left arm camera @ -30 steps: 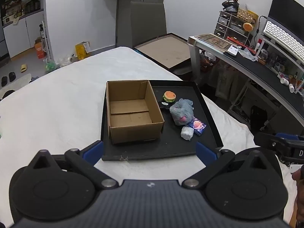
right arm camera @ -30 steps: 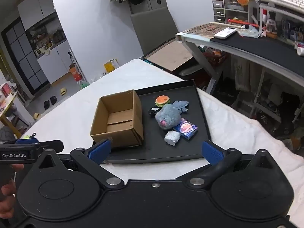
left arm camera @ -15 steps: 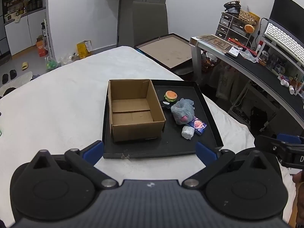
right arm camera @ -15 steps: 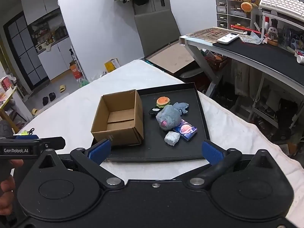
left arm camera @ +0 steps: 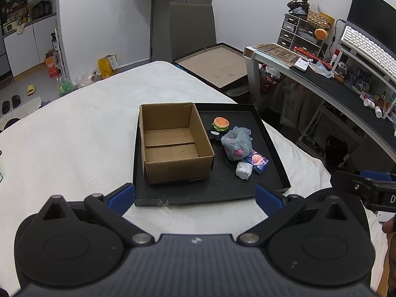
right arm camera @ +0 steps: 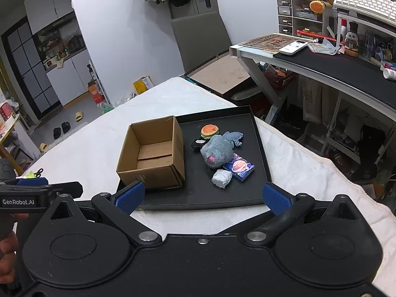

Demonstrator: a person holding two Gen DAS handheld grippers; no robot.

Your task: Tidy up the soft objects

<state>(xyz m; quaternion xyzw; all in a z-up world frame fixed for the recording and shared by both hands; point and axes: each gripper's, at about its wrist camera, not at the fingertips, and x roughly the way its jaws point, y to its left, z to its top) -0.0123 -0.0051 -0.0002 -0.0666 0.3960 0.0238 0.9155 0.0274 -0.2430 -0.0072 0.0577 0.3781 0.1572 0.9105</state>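
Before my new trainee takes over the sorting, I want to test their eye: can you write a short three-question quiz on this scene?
1. True or false: the cardboard box already holds a toy.
2. Which lies nearest the left tool: A burger toy, B grey plush, C white wad?
3. Fill in: box and toys all sit on a black ___.

Key: 1 false; 2 C; 3 tray. Both tools, right tool included, are open and empty.

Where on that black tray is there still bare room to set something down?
The tray's near strip, before the cardboard box and white lump, is bare; so is the box's inside. Crowded: around the grey plush, burger toy and blue packet.
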